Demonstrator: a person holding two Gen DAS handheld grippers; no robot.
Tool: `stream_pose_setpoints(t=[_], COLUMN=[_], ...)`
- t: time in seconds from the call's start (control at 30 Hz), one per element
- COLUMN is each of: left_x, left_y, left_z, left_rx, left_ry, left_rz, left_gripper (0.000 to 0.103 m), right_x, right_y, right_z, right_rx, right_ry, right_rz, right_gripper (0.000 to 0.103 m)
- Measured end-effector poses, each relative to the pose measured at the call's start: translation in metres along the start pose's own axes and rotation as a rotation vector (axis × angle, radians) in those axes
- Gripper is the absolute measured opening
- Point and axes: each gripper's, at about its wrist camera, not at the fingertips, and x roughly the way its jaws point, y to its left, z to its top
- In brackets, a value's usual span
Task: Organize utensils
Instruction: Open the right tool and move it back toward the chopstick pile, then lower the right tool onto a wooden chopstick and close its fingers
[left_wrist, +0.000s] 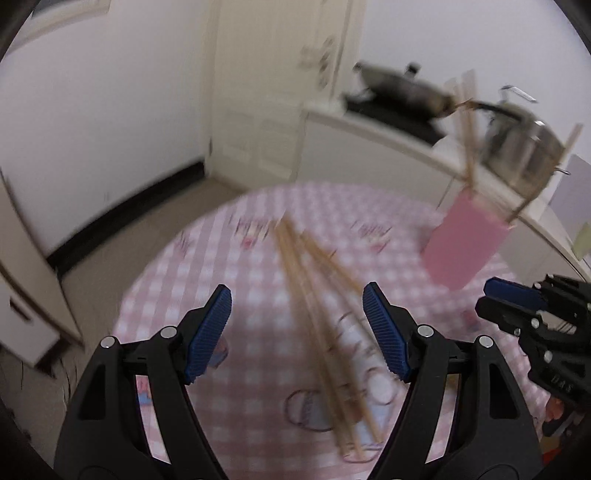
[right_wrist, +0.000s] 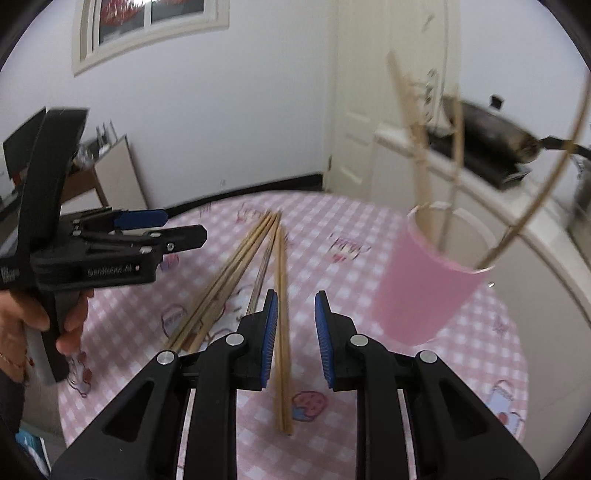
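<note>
Both tongs are angled down at the chopsticks (left_wrist: 325, 332) lying mid-desk (right_wrist: 369, 424); left tongs (left_wrist: 297, 328) gape wide, right tongs (right_wrist: 295, 339) narrowly apart, nothing held. One pair should be straddled squarely before closing, for the pink cup (right_wrist: 428, 291) by the far edge

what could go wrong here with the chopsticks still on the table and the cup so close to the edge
1. The pink cup stands near the rim of the table with chopsticks leaning out of it; a bump from the right gripper could tip it.
2. The loose chopsticks lie bunched and crossing, so the jaws may catch several or roll them apart.
3. The left gripper and the right one work close together and might collide.
</note>
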Motion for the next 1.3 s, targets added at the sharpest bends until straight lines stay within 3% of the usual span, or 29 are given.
stream_pose_setpoints(t=[0.1, 0.2, 0.33, 0.67, 0.93, 1.3], left_x=[0.016, 0.029, 0.036, 0.048, 0.048, 0.048], left_y=[0.011, 0.012, 0.013, 0.006, 0.009, 0.011], left_z=[-0.002, -0.006, -0.009, -0.012, -0.011, -0.011], left_rx=[-0.047, -0.019, -0.019, 0.02, -0.003, 0.016], left_ry=[0.062, 0.108, 0.147, 0.195, 0.196, 0.21], left_rz=[-0.019, 0.022, 0.022, 0.067, 0.049, 0.102], left_gripper=[0.073, 0.073, 0.073, 0.073, 0.073, 0.073], right_x=[0.019, 0.036, 0.047, 0.061, 0.062, 0.066], right_y=[0.002, 0.0, -0.004, -0.005, -0.006, -0.005], right_z=[-0.004, -0.005, -0.005, -0.008, -0.01, -0.01], right_rx=[-0.002, 0.001, 0.015, 0.02, 0.023, 0.018], right_ry=[0.043, 0.079, 0.102, 0.114, 0.123, 0.131], right_rz=[0.009, 0.012, 0.014, 0.024, 0.028, 0.032], right_gripper=[0.019, 0.019, 0.019, 0.019, 0.021, 0.025])
